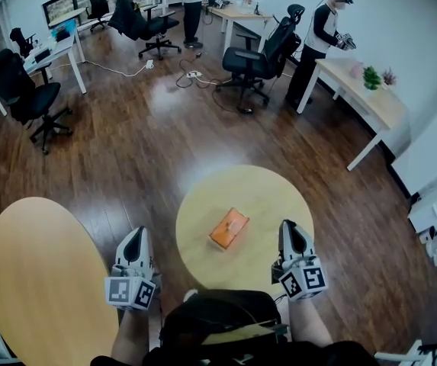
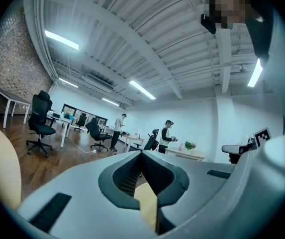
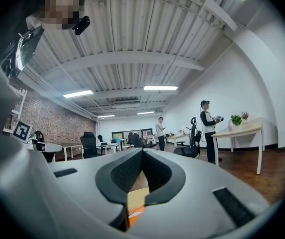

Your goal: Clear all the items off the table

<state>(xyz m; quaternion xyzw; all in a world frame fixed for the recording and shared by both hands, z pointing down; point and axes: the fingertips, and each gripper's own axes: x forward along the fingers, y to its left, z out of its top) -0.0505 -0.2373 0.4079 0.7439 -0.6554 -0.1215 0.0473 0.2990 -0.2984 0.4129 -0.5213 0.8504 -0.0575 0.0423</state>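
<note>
You're holding your left tool and right tool closed, empty, flanking the flat orange box lying on the round wooden tabletop. It's looking light and stiff, so try pinching its long edges.

We record even, cool light from ceiling strips — pale glare on the wood floor, upper centre; fisheye bending throughout, dark corners in both gripper views.

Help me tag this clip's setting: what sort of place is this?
Probably an open-plan office: long desks, wheeled office chairs, and strip lights on a bare ribbed ceiling.
</note>
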